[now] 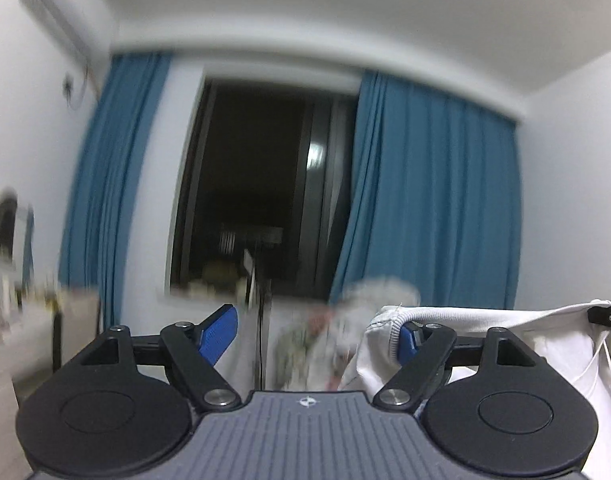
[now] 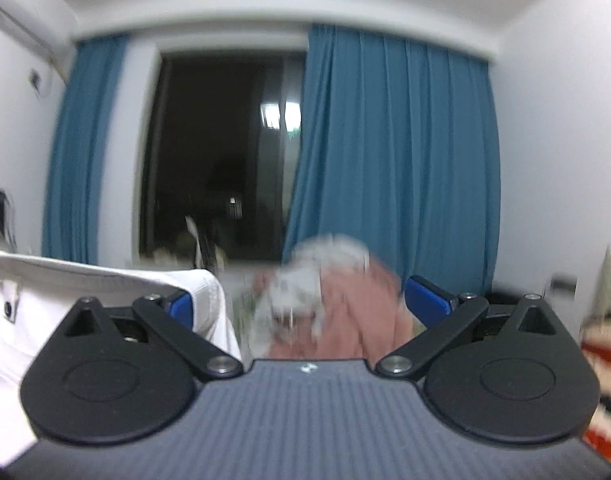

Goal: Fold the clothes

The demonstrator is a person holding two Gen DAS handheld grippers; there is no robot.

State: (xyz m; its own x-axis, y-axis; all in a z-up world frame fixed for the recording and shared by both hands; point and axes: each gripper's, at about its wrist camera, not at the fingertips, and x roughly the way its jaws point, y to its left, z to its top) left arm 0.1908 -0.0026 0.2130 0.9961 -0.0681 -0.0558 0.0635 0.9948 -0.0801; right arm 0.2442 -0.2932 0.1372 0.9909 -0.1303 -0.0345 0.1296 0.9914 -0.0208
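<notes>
White garment (image 1: 485, 344) strung between wide-open left claw (image 1: 317, 332) and right claw (image 2: 301, 304), merely draped over one inner finger each (unpinched), liable to slip off.

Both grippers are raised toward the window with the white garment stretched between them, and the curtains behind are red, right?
Not quite: the curtains are blue, as both wrist views show. The rest holds: the white garment spans from the left gripper to the right gripper.
</notes>
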